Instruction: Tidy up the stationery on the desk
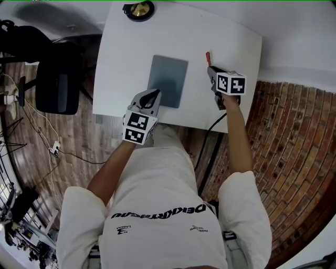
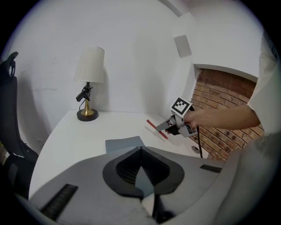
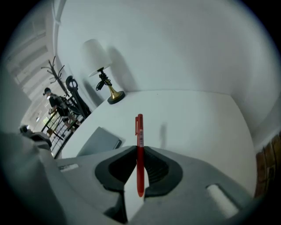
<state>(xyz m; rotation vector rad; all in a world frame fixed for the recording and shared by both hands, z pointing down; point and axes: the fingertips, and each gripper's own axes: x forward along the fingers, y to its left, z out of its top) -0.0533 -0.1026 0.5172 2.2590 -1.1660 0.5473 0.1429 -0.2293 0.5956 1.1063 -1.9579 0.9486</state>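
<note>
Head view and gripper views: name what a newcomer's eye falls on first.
The red pen, clamped in the right tool over the white desk's right side, draws the eye first. Next comes the grey notebook lying flat mid-desk, with the shut left tool at its near corner. A lamp stands at the far edge.

Black block lettering runs across the person's white T-shirt [image 1: 163,231], upside down to the head camera and hard to make out; it may read "DEKORTECAU". Two small black logos [image 1: 124,228] beneath it are too small to read. Black-and-white square coded markers, with no letters or numbers, cover the left marker cube [image 1: 139,127] on the left tongs [image 1: 155,95] and the right marker cube [image 1: 231,83] on the right tongs [image 1: 211,68]. The red pen [image 3: 139,149] clamped in the right tongs bears a pale label strip on its barrel, its print too fine to read
</note>
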